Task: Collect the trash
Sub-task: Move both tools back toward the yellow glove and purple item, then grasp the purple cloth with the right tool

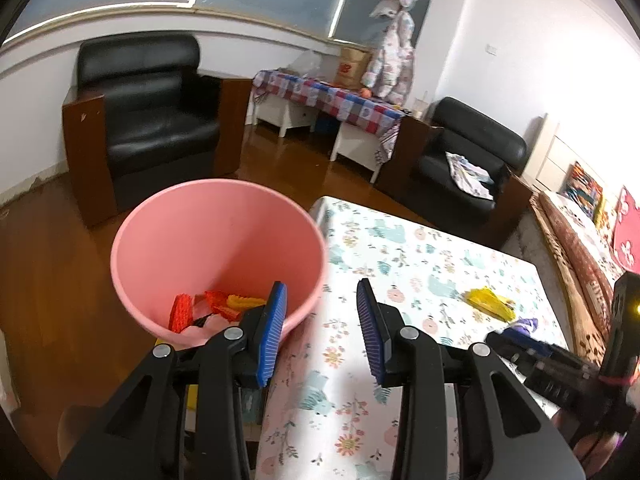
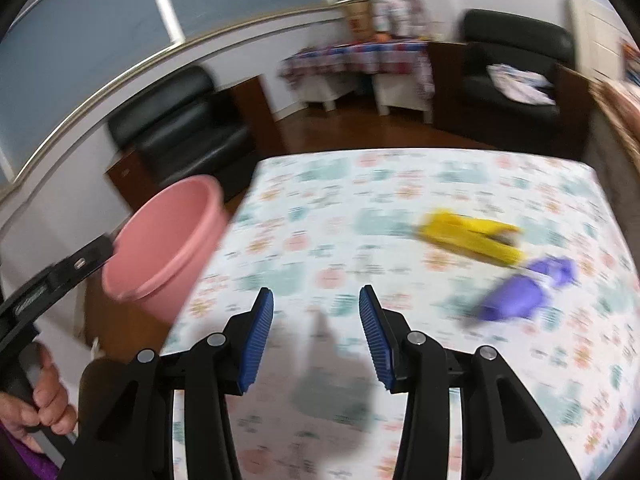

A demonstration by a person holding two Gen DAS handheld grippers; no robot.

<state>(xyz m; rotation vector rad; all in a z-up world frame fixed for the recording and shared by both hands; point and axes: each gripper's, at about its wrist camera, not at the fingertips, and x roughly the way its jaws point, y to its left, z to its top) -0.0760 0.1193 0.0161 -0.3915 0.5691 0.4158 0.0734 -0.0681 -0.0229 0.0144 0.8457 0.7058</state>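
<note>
At the near left edge of the table (image 1: 420, 248), the left gripper (image 1: 322, 332) hangs with its blue pads spread wide and nothing between them. Its left finger sits over the rim of the pink bucket (image 1: 216, 248); its right finger is over the floral tablecloth. The bucket stands just off the table's left side, touching or nearly touching the edge; which of the two cannot be told. Inside, at the bottom, lie red and orange wrappers (image 1: 208, 308) with some pale scraps under them.

On the table, toward the right, a crumpled yellow wrapper (image 1: 490, 302) lies flat on the cloth. Just nearer and to the right of it is a purple wrapper (image 1: 526, 325), mostly hidden in the left wrist view behind the black body of the other tool.

Right wrist view is motion-blurred. The right gripper (image 2: 316, 336) is over the near middle of the table, pads apart, holding nothing; its shadow falls on the cloth directly under it. From here the yellow wrapper (image 2: 470, 236) is ahead and to the right, and the purple wrapper (image 2: 520, 296) just beside it on the near right side, the two close but whether touching cannot be told. The pink bucket (image 2: 168, 248) shows at the left, off the table edge. The left hand (image 2: 44, 400) grips its tool's handle at lower left.

Background: two black armchairs (image 1: 148, 120), a low white bench with a checked cloth (image 1: 332, 100), brown wood floor.
</note>
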